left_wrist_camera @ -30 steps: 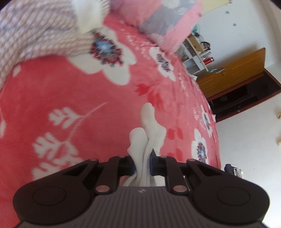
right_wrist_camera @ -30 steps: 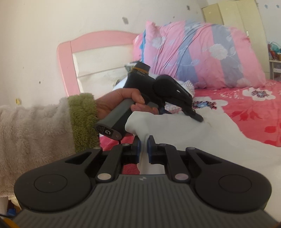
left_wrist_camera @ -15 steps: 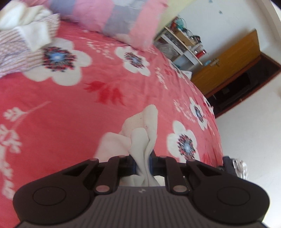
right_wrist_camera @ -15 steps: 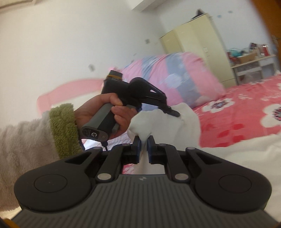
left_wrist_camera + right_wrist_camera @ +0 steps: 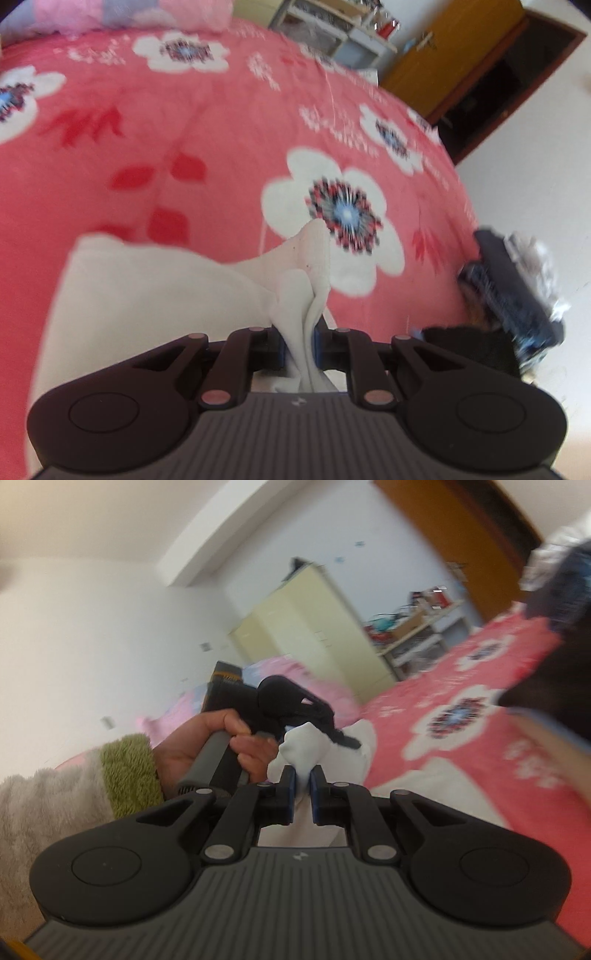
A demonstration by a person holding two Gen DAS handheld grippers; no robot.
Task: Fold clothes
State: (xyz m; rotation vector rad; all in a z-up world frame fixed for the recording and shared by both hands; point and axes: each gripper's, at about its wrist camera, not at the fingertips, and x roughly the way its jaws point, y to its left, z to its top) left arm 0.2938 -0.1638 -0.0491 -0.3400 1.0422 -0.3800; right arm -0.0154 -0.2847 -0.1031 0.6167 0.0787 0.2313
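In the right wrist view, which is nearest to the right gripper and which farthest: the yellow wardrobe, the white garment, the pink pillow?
1. The white garment, pinched between the fingers of the right gripper.
2. The pink pillow, behind the left gripper, at the bed's head.
3. The yellow wardrobe, against the far wall.
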